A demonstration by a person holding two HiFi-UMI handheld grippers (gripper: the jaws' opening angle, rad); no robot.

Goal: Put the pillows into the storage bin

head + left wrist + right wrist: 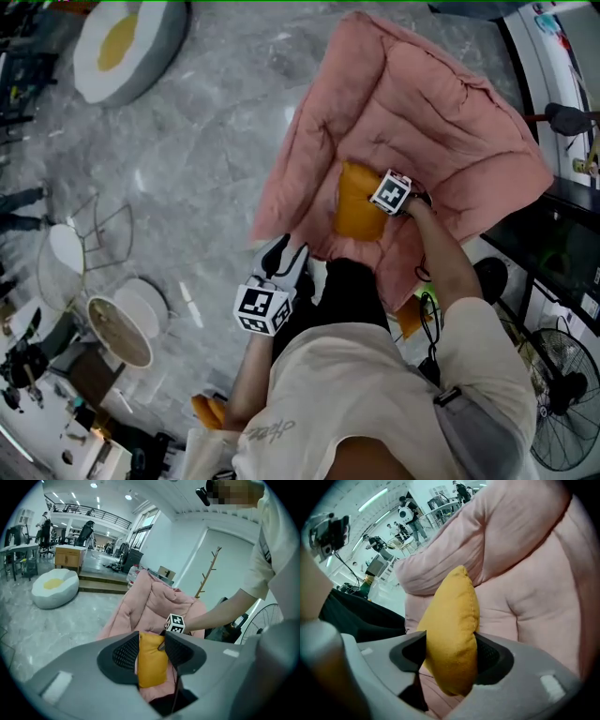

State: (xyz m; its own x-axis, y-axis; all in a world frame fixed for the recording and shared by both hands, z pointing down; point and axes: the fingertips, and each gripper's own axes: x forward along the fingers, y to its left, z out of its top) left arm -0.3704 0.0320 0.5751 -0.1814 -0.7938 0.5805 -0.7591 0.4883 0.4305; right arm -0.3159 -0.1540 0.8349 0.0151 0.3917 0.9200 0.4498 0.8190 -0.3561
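Observation:
A yellow pillow [358, 202] lies against a big pink padded lounger [422, 122] on the grey floor. My right gripper [380, 202] reaches down onto it, and in the right gripper view its jaws [450, 653] press on both sides of the yellow pillow [452, 630]. My left gripper [286, 258] hangs over the floor, short of the lounger's near edge, open with nothing in it. In the left gripper view its jaws [151, 644] frame the distant yellow pillow [151, 665], the pink lounger [150, 602] and the right gripper's marker cube [176, 623].
An egg-shaped white and yellow beanbag [122, 47] sits far left. A wire chair [89, 239] and a round table [120, 330] stand at the left. A black desk [562, 248] and a fan [562, 403] are at the right. An orange thing [208, 410] lies by the person's side.

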